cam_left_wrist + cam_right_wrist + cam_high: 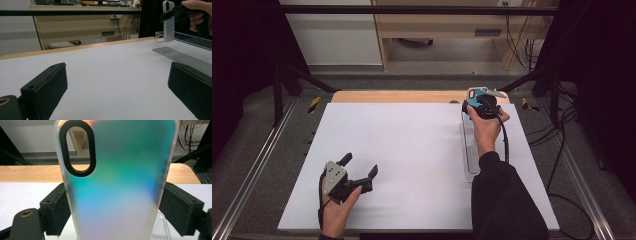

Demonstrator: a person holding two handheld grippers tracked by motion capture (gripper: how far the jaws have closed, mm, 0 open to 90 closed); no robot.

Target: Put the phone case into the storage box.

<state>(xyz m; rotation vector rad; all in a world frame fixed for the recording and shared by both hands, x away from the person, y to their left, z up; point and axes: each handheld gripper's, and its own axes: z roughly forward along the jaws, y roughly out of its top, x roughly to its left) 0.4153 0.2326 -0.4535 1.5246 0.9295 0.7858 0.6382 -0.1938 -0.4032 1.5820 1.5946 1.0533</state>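
A frosted, iridescent phone case [117, 182] with a black oval camera cut-out stands upright between the pads of my right gripper [113, 210], which is shut on its two long edges. In the high view the case [475, 93] and right gripper [482, 103] are at the far right of the white board, above the far end of a clear plastic tray [470, 152]. My left gripper [360, 165] rests near the front left, open, with nothing between its jaws. In the left gripper view, my left gripper [117, 95] looks across the board toward the case [168, 23] and the tray [180, 56].
The white board [402, 150] lies on a wooden table [402, 96]. Black frame bars [287, 75] and metal rails flank the board. Cables [557, 145] trail at the right. A cabinet and shelf [437, 30] stand beyond the far edge.
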